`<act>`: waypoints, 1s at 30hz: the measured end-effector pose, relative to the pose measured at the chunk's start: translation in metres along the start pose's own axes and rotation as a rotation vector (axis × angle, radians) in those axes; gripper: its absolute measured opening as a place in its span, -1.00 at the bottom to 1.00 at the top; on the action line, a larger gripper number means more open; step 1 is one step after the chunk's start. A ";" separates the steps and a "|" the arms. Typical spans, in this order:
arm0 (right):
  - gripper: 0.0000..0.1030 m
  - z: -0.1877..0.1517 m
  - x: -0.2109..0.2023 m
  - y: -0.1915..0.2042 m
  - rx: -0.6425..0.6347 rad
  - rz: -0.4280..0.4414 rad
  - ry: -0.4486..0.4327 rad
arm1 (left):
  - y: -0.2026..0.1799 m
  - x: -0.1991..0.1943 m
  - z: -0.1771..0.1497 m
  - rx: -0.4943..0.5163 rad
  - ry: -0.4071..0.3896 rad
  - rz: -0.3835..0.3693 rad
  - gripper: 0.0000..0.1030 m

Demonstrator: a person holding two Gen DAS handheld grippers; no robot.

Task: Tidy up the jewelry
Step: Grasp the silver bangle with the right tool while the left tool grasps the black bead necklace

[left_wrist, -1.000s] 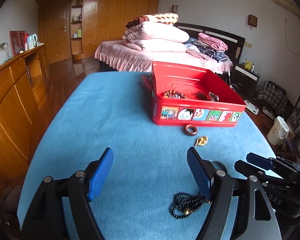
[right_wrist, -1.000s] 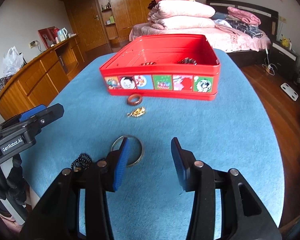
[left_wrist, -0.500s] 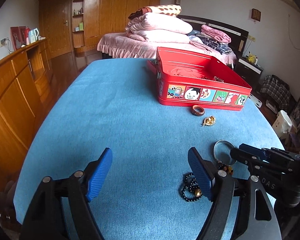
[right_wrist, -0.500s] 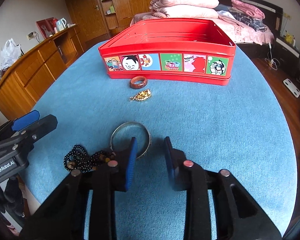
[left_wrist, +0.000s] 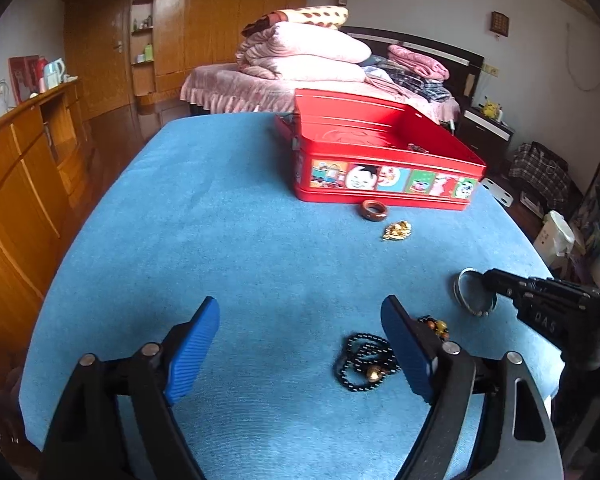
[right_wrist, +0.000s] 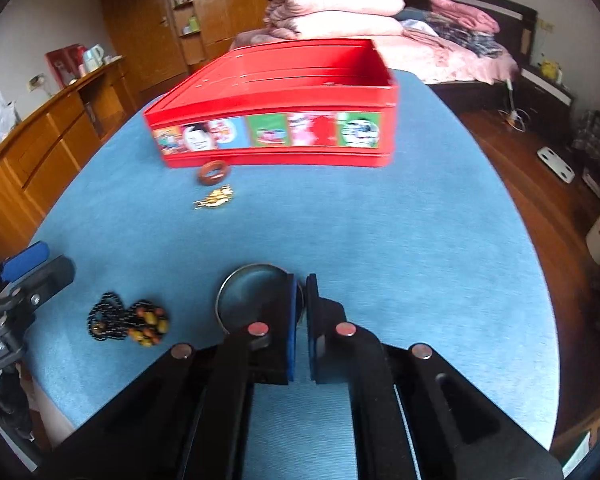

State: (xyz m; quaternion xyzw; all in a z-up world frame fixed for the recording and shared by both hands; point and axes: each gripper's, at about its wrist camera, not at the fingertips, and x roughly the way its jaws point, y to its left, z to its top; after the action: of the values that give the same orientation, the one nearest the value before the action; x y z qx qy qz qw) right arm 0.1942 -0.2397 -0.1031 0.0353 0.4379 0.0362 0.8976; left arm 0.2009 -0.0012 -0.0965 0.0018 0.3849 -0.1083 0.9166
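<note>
We have just closed our right gripper [right_wrist: 300, 280] on the near silver bangle's [right_wrist: 236, 280] right rim to carry it to the far red tin [right_wrist: 276, 128], while our left gripper [left_wrist: 300, 320] has been widening, empty.

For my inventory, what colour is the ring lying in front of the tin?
Reddish brown ring, clearest in the left wrist view.

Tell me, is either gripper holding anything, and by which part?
The right gripper pinches the silver bangle by its rim. The left gripper is open and holds nothing.
</note>
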 end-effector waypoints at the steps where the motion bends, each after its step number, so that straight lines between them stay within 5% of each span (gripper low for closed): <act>1: -0.89 -0.001 -0.001 -0.005 0.012 -0.002 -0.001 | -0.005 0.000 -0.001 0.015 0.002 -0.016 0.63; 18: -0.85 -0.003 -0.011 -0.012 0.045 0.031 -0.024 | -0.048 0.025 -0.022 0.185 0.122 -0.129 0.63; 21: -0.83 -0.003 -0.011 -0.013 0.048 0.032 -0.021 | -0.050 0.031 -0.023 0.194 0.112 -0.102 0.57; 25: -0.74 -0.002 -0.010 -0.014 0.056 0.036 -0.021 | -0.050 0.033 -0.018 0.189 0.090 -0.089 0.16; 27: -0.35 -0.003 -0.011 -0.013 0.059 0.043 -0.026 | -0.047 0.036 -0.014 0.175 0.085 -0.092 0.05; 28: -0.21 -0.003 -0.012 -0.012 0.060 0.044 -0.029 | -0.046 0.037 -0.013 0.167 0.080 -0.086 -0.12; 29: -0.13 -0.003 -0.013 -0.010 0.052 0.043 -0.036 | -0.044 0.038 -0.011 0.152 0.071 -0.071 -0.51; 30: -0.13 -0.003 -0.014 -0.008 0.041 0.043 -0.038 | -0.041 0.037 -0.010 0.130 0.066 -0.056 -0.54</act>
State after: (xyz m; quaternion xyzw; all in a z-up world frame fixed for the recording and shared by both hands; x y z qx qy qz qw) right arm 0.1836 -0.2493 -0.0951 0.0637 0.4205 0.0457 0.9039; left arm 0.2113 -0.0477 -0.1265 0.0538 0.4069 -0.1585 0.8980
